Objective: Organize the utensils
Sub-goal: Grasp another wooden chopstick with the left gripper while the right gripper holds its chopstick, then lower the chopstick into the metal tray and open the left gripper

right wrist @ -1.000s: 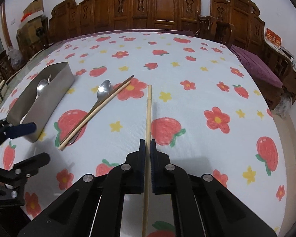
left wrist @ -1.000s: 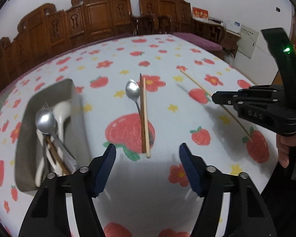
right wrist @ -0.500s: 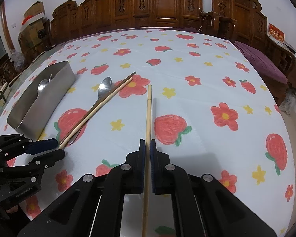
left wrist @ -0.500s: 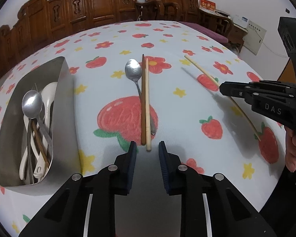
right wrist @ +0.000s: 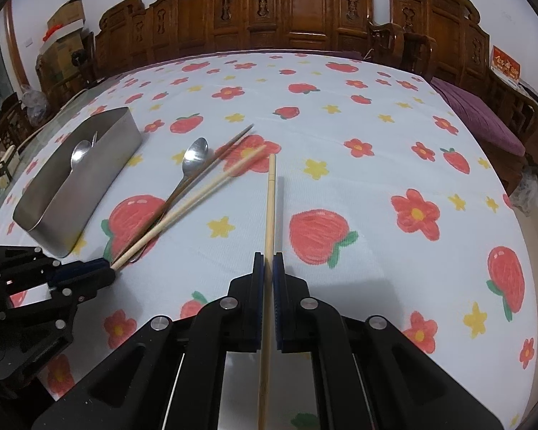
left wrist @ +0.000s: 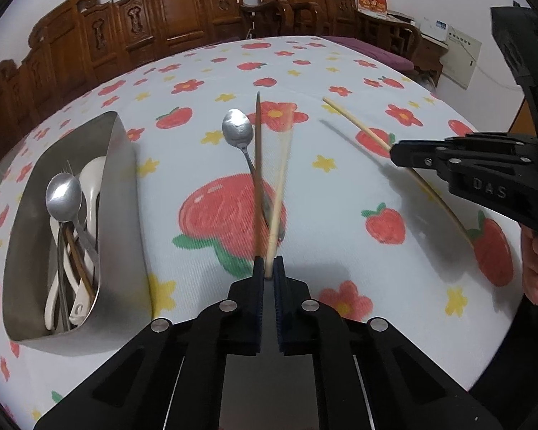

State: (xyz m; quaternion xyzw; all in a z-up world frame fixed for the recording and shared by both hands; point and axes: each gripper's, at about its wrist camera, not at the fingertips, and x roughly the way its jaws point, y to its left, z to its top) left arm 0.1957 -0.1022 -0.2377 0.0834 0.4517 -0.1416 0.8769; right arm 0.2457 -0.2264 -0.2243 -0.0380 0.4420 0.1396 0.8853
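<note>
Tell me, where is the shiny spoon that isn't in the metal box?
The loose spoon lies on the strawberry tablecloth mid-table, right of the metal tray, its handle running under the dark chopstick.

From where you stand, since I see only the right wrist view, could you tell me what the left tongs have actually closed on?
Observer: The left tongs are shut on the near end of the pale chopstick. The dark chopstick lies just beside it.
Operator: Thank you. What does the metal tray hold?
Observer: In the metal tray, besides the steel spoon, there are white ceramic spoons and a brown chopstick.
</note>
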